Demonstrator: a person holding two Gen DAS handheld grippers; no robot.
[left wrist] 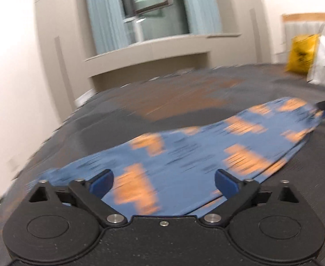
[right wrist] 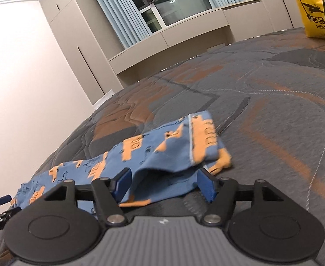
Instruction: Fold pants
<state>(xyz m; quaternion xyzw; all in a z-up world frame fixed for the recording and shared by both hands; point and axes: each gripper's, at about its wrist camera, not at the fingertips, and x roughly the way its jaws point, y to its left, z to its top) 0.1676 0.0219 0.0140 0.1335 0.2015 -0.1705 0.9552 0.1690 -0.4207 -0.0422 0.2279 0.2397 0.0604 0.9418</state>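
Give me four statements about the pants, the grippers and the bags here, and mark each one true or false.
1. The pants are blue with orange shapes. True.
2. The left gripper has its jaws clamped shut. False: they are spread wide, with pants fabric showing between them.
3. A yellow bag stands at the far side of the quilted bed cover. True.
4. The right gripper hovers over bare cover, away from the pants. False: its open jaws flank an edge of the pants.

yellow bag [right wrist: 312, 11] | black print, partly cut off: "HIM…" | other characters too small to read
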